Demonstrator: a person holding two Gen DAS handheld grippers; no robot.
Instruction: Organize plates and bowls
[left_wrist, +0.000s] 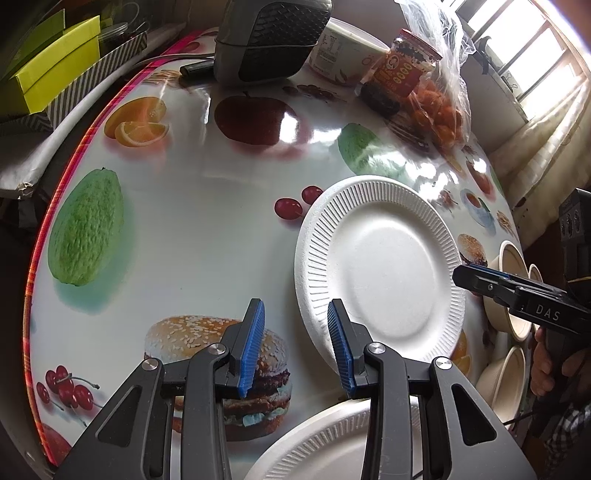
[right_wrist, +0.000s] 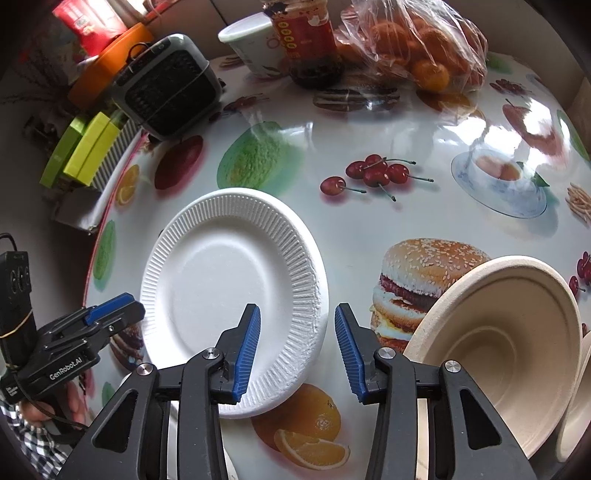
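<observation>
We look down on a round tabletop (left_wrist: 207, 206) covered in glossy printed sheeting, with pictures of burgers, cherries, oranges and green fruit under bright glare. A white paper plate (left_wrist: 384, 269) lies flat on it; its centre is smooth and shallow and its rim is finely ribbed. In the right wrist view the same plate (right_wrist: 229, 295) sits left of centre, overlapping a printed orange.

Our left tongs (left_wrist: 295, 347) hang over the tabletop at the plate's near-left edge. Their blue ribbed pads stand apart: the right pad is over the plate's rim and the left one over a printed burger, with nothing pressed between them. A second white ribbed plate (left_wrist: 332, 443) shows below them at the bottom of the view.

Our right tongs (right_wrist: 297, 354) are parted too. The plate's near-right rim lies in the gap, beside the left pad, but we cannot see either pad pressing on it. From the left wrist view these tongs (left_wrist: 476, 280) reach in from the right, with their tip at the plate's right rim.

Just right of the plate stand beige moulded-fibre bowls (right_wrist: 506, 339), matte and round with a stepped inside, the nearest one tilted toward us. More of the bowls (left_wrist: 511, 258) line the tabletop's right edge.

At the far side stand a dark grey grilled appliance (left_wrist: 273, 37), a white tub (left_wrist: 343, 48), a red-labelled jar (left_wrist: 402, 70) and a clear crinkled bag of oranges (right_wrist: 421, 48).
</observation>
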